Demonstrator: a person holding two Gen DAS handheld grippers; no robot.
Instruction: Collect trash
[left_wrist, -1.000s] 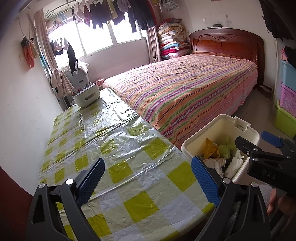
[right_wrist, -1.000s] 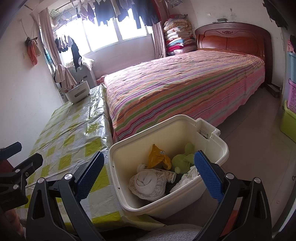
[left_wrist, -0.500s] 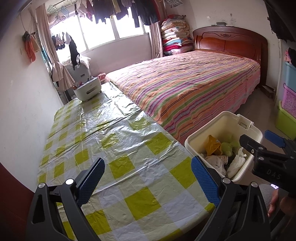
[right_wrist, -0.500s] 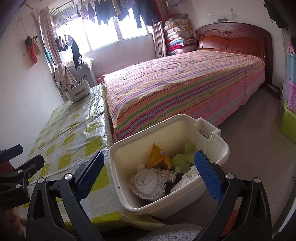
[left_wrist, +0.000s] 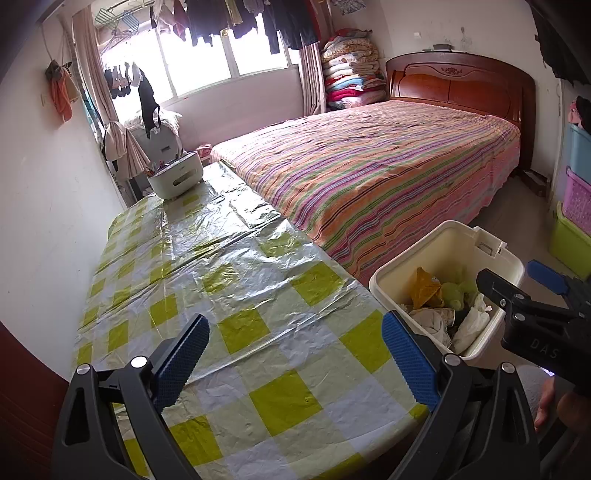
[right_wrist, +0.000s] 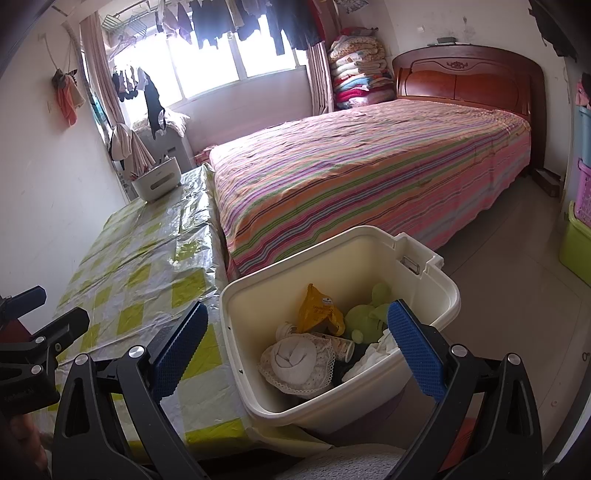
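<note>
Striped-sheet bed (left_wrist: 388, 166) with wooden headboard (left_wrist: 461, 85); bright window (left_wrist: 221, 55) behind hanging clothes (left_wrist: 258, 22); white walls.

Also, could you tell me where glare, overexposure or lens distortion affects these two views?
Left wrist view: the window is blown out white, its light glares off the shiny checked tablecloth, and the fisheye bends the walls towards dark corners. Right wrist view: the same window is overexposed, the tablecloth shines by the bed, but the bin contents are evenly lit and sharp.
</note>
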